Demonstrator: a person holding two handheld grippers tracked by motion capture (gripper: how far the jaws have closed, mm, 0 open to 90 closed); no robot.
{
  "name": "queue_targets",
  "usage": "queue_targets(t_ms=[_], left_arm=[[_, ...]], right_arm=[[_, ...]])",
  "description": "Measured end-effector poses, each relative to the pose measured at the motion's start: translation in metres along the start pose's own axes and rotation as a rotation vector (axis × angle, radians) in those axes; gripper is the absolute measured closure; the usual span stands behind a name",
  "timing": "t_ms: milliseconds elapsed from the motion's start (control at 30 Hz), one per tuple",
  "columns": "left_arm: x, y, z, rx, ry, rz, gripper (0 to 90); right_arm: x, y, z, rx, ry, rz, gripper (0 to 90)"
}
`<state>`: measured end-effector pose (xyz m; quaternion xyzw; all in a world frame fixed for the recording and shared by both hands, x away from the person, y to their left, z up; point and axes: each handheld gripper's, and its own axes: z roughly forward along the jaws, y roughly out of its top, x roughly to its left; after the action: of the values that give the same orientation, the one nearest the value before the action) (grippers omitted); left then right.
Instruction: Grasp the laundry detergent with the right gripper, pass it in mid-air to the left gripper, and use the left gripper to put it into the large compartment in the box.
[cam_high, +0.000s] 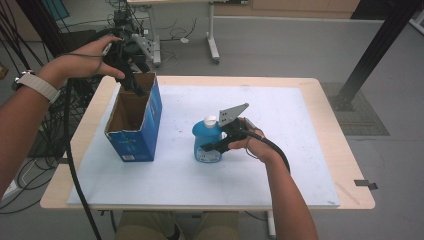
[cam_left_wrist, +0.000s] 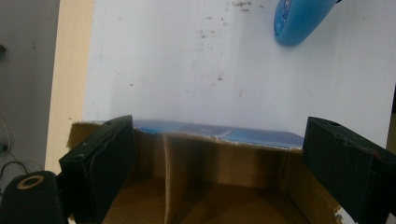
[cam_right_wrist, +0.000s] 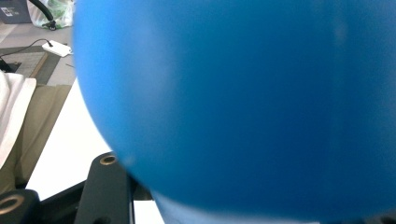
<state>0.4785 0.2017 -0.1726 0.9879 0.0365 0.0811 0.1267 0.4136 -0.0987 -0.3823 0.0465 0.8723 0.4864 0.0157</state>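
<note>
A blue bottle (cam_high: 207, 140) with a white cap (cam_high: 210, 120) stands upright near the middle of the white mat. My right gripper (cam_high: 220, 145) is shut on its body from the right side. In the right gripper view the bottle (cam_right_wrist: 243, 102) is pressed close to the camera, and one black finger (cam_right_wrist: 105, 186) shows beneath it. An open blue cardboard box (cam_high: 135, 135) stands at the left. My left gripper (cam_high: 134, 85) hangs over its far rim, open. In the left gripper view my left gripper (cam_left_wrist: 219, 135) spreads its jaws wide over the box's brown inside (cam_left_wrist: 210, 177), with the bottle (cam_left_wrist: 299, 23) beyond.
The white mat (cam_high: 280, 165) covers most of a light wooden table (cam_high: 350, 165). Cables (cam_high: 30, 150) hang off the left edge. A desk's legs (cam_high: 212, 40) stand on the floor behind. A black post (cam_high: 370, 55) rises at the back right.
</note>
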Motion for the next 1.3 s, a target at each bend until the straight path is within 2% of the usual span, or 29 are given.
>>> queue_targets(t_ms=[1300], left_arm=[[-0.0027,0.0017,-0.0004,0.003,0.008,-0.002,10.4]], right_arm=[[0.0011,-0.0001,0.0000,-0.001,-0.008,-0.006,42.6]])
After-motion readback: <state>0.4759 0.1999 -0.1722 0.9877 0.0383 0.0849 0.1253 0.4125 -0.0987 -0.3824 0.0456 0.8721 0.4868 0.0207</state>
